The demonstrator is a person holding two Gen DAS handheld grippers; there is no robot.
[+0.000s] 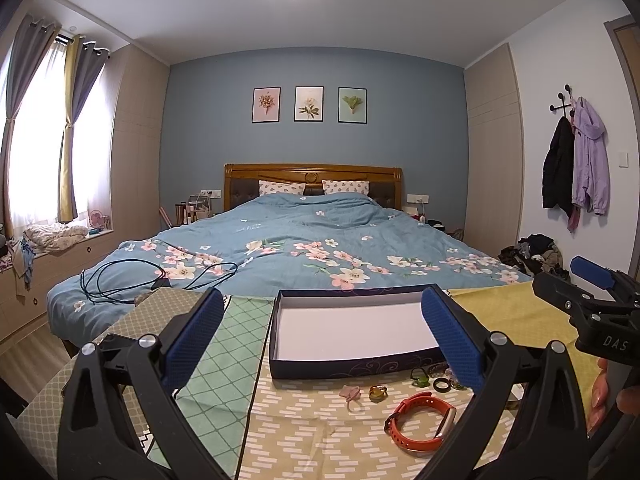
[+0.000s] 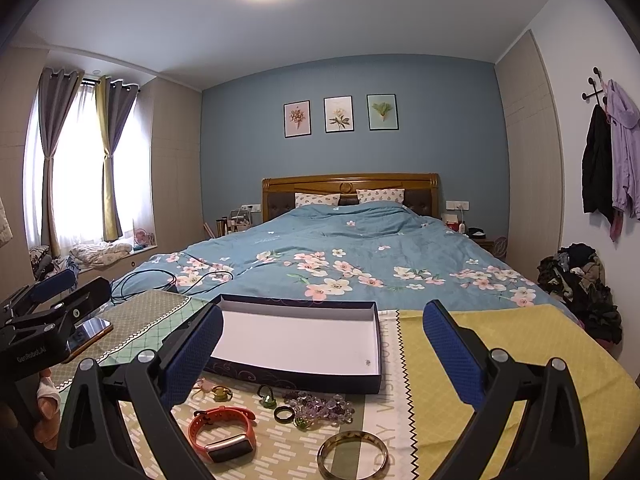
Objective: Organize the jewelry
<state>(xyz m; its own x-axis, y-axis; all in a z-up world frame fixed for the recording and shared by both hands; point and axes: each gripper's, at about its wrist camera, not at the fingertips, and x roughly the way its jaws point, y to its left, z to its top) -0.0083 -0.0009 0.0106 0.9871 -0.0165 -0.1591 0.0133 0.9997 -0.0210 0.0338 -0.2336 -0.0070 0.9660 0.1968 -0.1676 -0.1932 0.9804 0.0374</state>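
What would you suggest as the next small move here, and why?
Probably lower the right gripper onto the orange watch. Both grippers' fingers are open and empty, the box looks nearly empty, and the watch lies loose in front of it, bigger and easier to grasp than the rings.

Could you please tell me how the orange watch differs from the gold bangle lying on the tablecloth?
The orange watch is a soft strap with a dark rectangular face, while the gold bangle is a plain rigid ring. The watch forms an uneven oval loop; the bangle is an even circle. The watch lies to the left, the bangle to the right, nearer the yellow cloth. Both lie on the table in front of the open box, untouched by either gripper.
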